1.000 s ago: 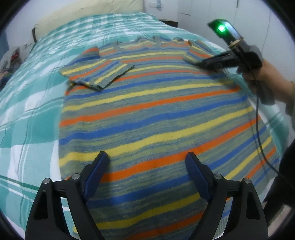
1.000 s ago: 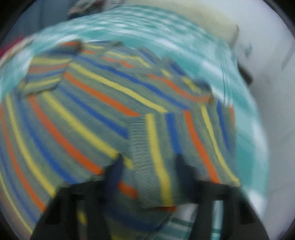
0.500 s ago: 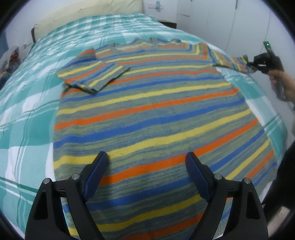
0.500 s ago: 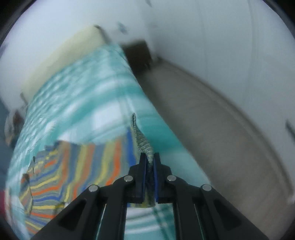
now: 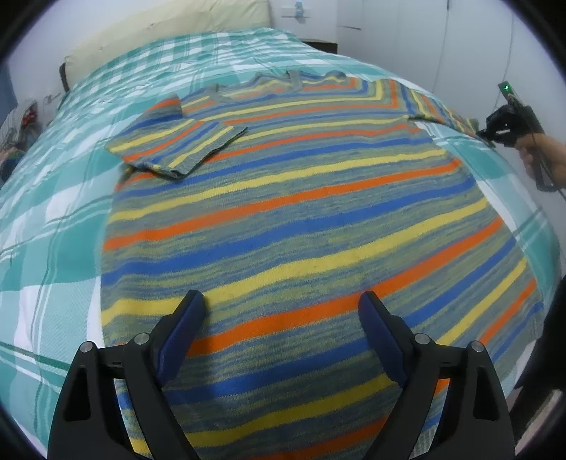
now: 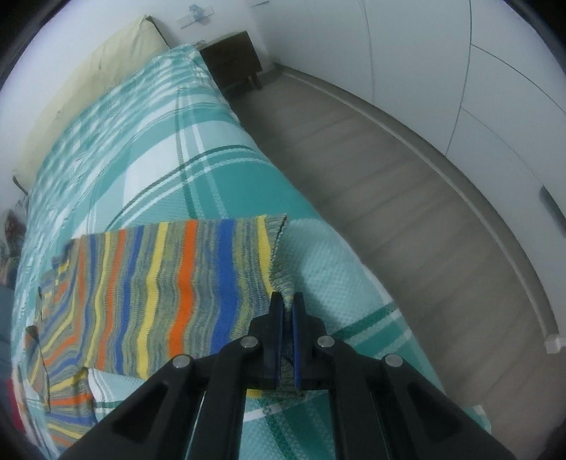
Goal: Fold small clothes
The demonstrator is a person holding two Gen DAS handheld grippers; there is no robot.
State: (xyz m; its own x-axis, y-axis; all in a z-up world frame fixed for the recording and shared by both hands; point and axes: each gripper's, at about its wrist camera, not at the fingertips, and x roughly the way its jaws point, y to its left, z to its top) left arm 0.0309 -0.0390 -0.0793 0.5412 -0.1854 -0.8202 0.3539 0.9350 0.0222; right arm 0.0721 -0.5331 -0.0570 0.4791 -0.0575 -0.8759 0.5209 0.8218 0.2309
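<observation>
A striped knit sweater (image 5: 290,219) in orange, blue, yellow and grey lies flat on the bed. Its left sleeve (image 5: 177,148) is folded across the chest. Its right sleeve (image 6: 169,283) is stretched straight out toward the bed's right side. My right gripper (image 6: 287,300) is shut on the cuff of that sleeve; it also shows at the far right of the left wrist view (image 5: 502,129). My left gripper (image 5: 281,300) is open and empty, hovering just above the sweater's lower hem area.
The bed has a teal and white plaid cover (image 5: 53,219) and a pale headboard cushion (image 5: 169,28). The bed's right edge drops to a wooden floor (image 6: 389,170). A dark nightstand (image 6: 233,60) and white wardrobe doors (image 6: 495,70) stand beyond.
My right gripper took hold of the right sleeve's cuff, which lay folded on the chest, and pulled it outward to the right until the sleeve lay straight. My left gripper stayed in place.
</observation>
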